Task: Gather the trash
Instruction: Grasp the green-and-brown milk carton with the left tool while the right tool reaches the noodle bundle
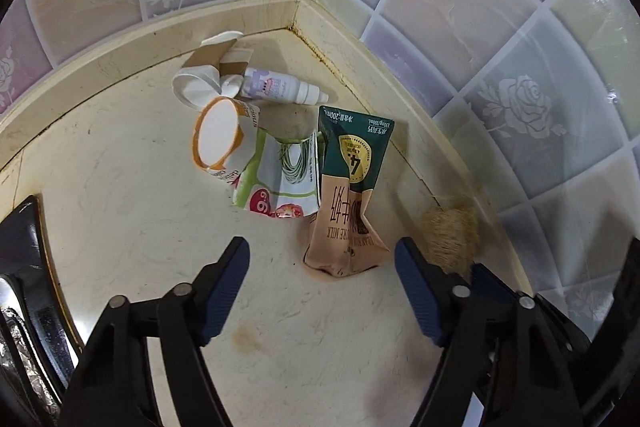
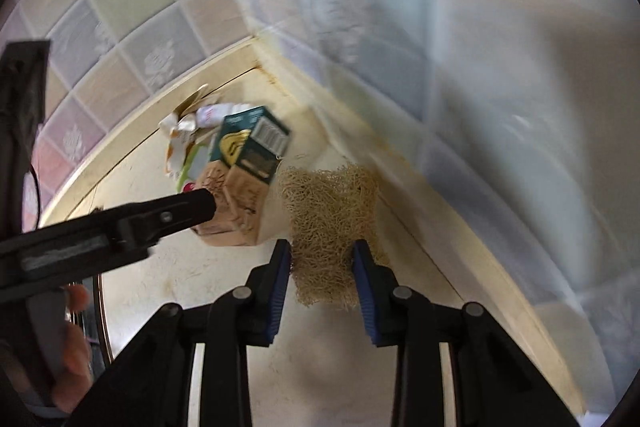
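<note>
Your left wrist camera looks steeply down along its claw (image 1: 322,263) into the tiled corner of the worktop (image 1: 120,195), close in, with the milk carton (image 1: 348,195) at twelve o'clock of the fingertips. Your right wrist camera tilts down likewise, nearer the side wall, the fibrous scrubber (image 2: 326,227) just ahead. Both views share the carton (image 2: 240,171), the scrubber (image 1: 452,235) at three o'clock and the corner litter.
</note>
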### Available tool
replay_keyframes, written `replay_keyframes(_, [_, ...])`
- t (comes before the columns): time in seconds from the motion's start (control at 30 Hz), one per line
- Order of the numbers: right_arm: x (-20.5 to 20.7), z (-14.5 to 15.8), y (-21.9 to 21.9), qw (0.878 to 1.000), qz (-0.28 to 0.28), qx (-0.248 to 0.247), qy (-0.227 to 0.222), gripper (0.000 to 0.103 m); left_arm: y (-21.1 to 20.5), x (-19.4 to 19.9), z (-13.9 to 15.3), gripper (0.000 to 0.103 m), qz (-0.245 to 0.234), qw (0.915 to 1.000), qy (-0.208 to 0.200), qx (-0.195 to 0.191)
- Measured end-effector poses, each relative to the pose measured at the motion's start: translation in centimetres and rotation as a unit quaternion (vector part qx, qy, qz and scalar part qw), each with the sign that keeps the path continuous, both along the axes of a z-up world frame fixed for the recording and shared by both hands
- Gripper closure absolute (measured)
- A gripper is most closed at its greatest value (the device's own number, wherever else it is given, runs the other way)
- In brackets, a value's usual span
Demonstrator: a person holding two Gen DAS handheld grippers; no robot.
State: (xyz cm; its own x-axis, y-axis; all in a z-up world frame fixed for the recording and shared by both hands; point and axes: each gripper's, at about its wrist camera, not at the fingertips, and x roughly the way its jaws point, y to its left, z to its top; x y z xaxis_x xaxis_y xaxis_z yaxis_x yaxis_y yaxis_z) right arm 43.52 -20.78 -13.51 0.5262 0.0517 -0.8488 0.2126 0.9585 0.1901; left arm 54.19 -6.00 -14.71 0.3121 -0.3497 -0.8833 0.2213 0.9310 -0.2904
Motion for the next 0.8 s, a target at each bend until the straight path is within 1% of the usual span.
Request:
replay_keyframes(0.13, [-0.7, 0.1, -0.6, 1.000, -0.014, 0.013, -0.001, 0.071, -1.1, 0.7, -1.1, 0.034, 0.000, 0.9999, 0.005, 0.011])
replay_keyframes(0.23, [-1.0, 0.0, -0.6, 1.000, -0.015, 0.012, 0.000, 0.071, -1.9, 1.0, -1.7, 0.038, -0.004, 0.9998, 0.008, 0.015])
replay_keyframes(0.27, [-1.1, 0.0, -0.6, 1.000, -0.015, 0.011, 0.000, 0.071, -2.2, 1.0, -1.9, 0.043, -0.006, 0.9998, 0.010, 0.017])
replay_keyframes(0.3, [-1.4, 0.0, -0.7, 1.000, -0.015, 0.011, 0.000, 0.071, -2.6, 1.0, -2.2, 0.052, -0.008, 0.9997, 0.013, 0.020])
replay_keyframes(0.33, [-1.5, 0.0, -0.7, 1.000, -0.014, 0.011, 0.000, 0.071, -2.8, 0.9, -2.5, 0.052, -0.009, 0.9996, 0.015, 0.023])
replay_keyframes(0.4, [-1.6, 0.1, -0.5, 1.000, -0.011, 0.007, -0.001, 0.072, -3.1, 0.5, -2.4, 0.052, -0.010, 0.9995, 0.002, 0.029])
replay_keyframes(0.5, [-2.0, 0.1, -0.4, 1.000, -0.008, 0.009, 0.000, 0.072, -3.0, -0.7, -2.4, 0.053, -0.013, 0.9996, -0.001, 0.026])
replay_keyframes(0.67, [-2.9, 0.1, 0.0, 1.000, -0.005, 0.022, -0.002, 0.072, -2.2, -4.3, -2.2, 0.053, -0.016, 0.9994, 0.008, 0.030])
replay_keyframes(0.8, [-5.0, 0.3, 0.2, 0.999, -0.004, 0.032, -0.006, 0.074, -0.9, -7.9, -1.5, 0.053, -0.014, 0.9994, 0.013, 0.029])
